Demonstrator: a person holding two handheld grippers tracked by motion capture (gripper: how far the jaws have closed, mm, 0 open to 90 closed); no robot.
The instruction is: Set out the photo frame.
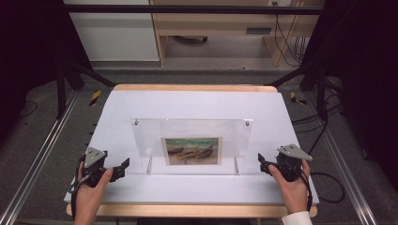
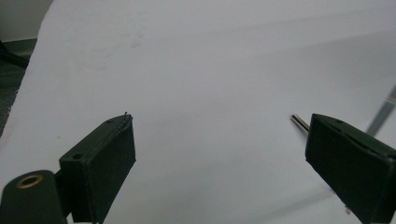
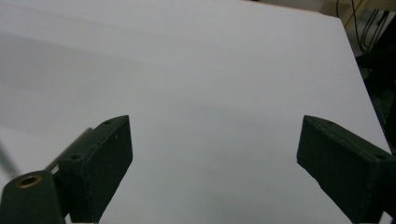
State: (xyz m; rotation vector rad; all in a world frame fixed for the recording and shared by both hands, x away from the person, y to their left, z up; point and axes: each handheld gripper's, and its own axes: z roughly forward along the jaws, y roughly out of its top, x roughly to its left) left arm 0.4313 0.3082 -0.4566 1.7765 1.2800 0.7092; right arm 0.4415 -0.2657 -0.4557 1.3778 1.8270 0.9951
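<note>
Between my hands at twelve o'clock, I am judging the clear acrylic picture frame (image 1: 192,140) stiff, slick, scratch-prone, so both side edges suit my released left gripper (image 1: 123,168) and right gripper (image 1: 264,164).

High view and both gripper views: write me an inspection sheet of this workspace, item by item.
Surface: white sheet covering a wood-edged table.
Job's things: clear acrylic frame standing upright mid-table, a picture of boats inside it, metal pins at its top corners.
Clutter: nothing seen.
Grippers: left gripper just left of the frame's lower corner, right gripper just right of it; in their own views both sets of jaws stand wide, nothing between them.
Cables: one trails from the right gripper off the table edge; more hang at the back right.
Surroundings: dark metal rig posts, pale wooden furniture behind, grey floor.
</note>
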